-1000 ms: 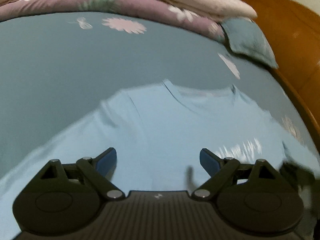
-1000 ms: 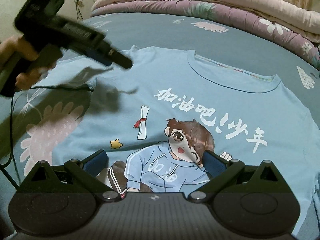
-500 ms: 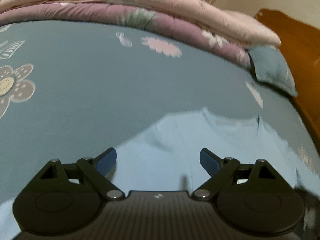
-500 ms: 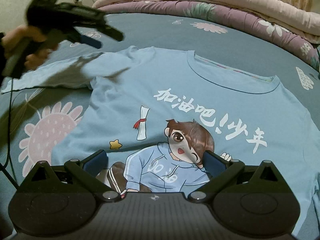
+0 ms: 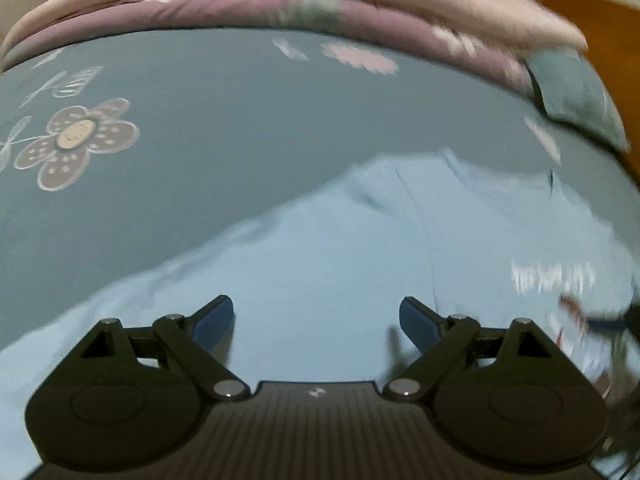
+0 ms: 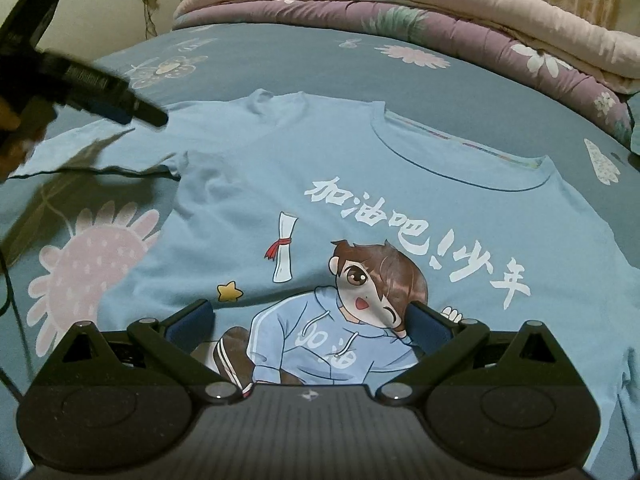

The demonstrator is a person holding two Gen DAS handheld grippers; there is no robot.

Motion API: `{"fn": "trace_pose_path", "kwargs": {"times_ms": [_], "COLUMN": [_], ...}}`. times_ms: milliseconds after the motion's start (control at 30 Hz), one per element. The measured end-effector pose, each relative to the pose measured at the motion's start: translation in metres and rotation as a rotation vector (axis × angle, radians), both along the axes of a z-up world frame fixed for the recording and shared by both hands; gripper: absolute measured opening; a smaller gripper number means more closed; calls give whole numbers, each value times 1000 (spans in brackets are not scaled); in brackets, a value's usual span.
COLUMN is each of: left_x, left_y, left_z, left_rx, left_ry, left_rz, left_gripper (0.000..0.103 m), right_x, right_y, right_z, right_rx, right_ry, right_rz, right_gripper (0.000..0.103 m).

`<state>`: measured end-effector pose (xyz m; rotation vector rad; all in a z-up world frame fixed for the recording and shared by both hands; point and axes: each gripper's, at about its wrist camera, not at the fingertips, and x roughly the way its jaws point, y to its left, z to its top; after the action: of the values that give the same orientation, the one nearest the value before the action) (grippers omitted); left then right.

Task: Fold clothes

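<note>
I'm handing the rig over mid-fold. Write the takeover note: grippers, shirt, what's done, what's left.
Left gripper: jaws open, empty, above the shirt's sleeve on the picture's left in the right wrist view.
Right gripper: jaws open, empty, over the cartoon print on the chest.
Light blue T-shirt: spread flat, print side up, on the blue floral bedsheet, collar toward the rolled quilts. Both sleeves lie out to the sides.
Done: shirt laid out; no fold visible.
Left: every fold. Probably start with the sleeve under the left gripper.

Blue flower-print bed under a flat light-blue T-shirt and folded quilts.
</note>
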<state>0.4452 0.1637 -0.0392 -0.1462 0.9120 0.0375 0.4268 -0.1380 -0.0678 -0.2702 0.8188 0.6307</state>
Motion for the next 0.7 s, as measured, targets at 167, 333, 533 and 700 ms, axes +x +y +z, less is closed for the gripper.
{"fn": "trace_pose_path", "kwargs": {"times_ms": [167, 333, 533, 700], "left_x": [-17, -34, -58, -69], "left_y": [-19, -22, -67, -114], "left_z": [-5, 13, 42, 59], "left_rx": [153, 99, 77, 78], "left_ry": [49, 35, -8, -29], "left_rz": [-19, -6, -97, -192], "left_gripper": [91, 91, 91, 91], "right_x": [-10, -27, -24, -5], "right_y": [-1, -36, -131, -208], "right_z": [13, 35, 43, 33], "right_rx": [-74, -64, -27, 5], "right_ry": [-4, -38, -72, -118], "right_rz": [-21, -136, -432, -621], "right_gripper": [103, 103, 103, 103]}}
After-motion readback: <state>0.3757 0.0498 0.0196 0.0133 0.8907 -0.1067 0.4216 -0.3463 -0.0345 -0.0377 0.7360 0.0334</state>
